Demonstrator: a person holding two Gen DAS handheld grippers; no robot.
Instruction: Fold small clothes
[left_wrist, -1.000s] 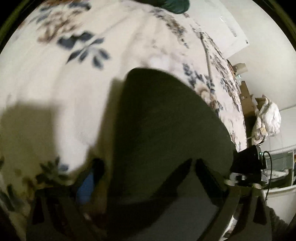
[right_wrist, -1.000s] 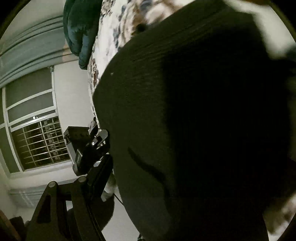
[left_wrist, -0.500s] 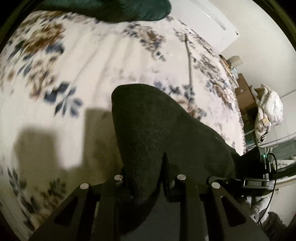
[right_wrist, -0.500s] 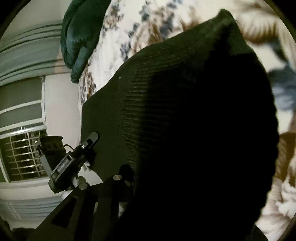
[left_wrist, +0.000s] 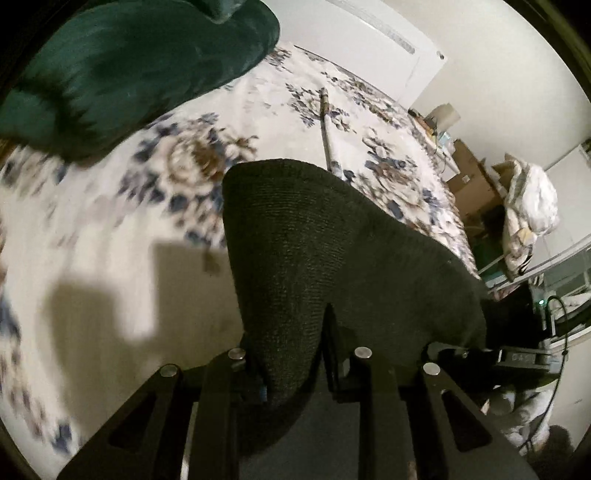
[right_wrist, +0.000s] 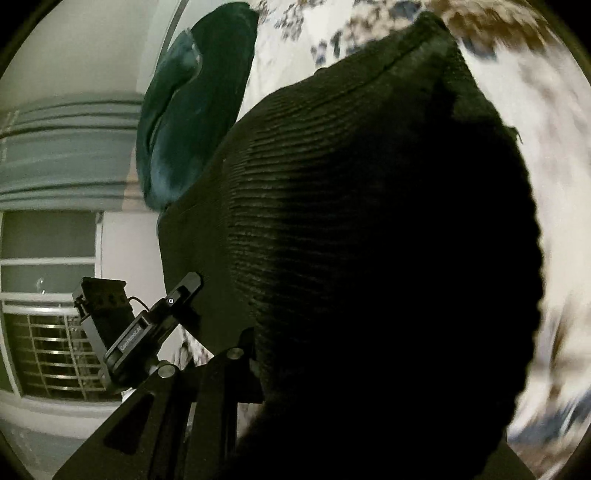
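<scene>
Dark ribbed knit garment (left_wrist: 332, 266), black to very dark green, held up off the floral bedspread (left_wrist: 110, 221). In the left wrist view its fabric runs straight out from between the two fingers of the left gripper (left_wrist: 291, 369): a fold of knit is pinched there, fingers clamped close on either side of it. From that grip the cloth rises forward to a rounded top edge and stretches off to the right, where it meets the other tool's black body at the frame's right edge.

In the right wrist view the same garment (right_wrist: 369, 240) fills most of the frame, hanging directly in front of the camera. Ribbing visible on the lit left half; right half in deep shadow. The right gripper (right_wrist: 258, 369) shows only its left finger, pressed against the cloth's lower left edge; the other finger is covered by fabric, so cannot tell whether it is clamped on the cloth. The left tool's camera block (right_wrist: 140, 332) sits at lower left, touching the garment's edge.

Bedspread: white ground, blue and brown flower print, blurred in both views. Square-edged shadow on it, left of the garment. Dark green plush pillow (left_wrist: 129, 66) lies on the bed at upper left, apart from the garment. Thin rod (left_wrist: 327, 133) lies on the bedspread beyond the garment's top edge. Cardboard boxes (left_wrist: 472, 184) and a white bundle (left_wrist: 532, 199) beside the bed, far right. Barred window (right_wrist: 48, 347) behind the left tool.
</scene>
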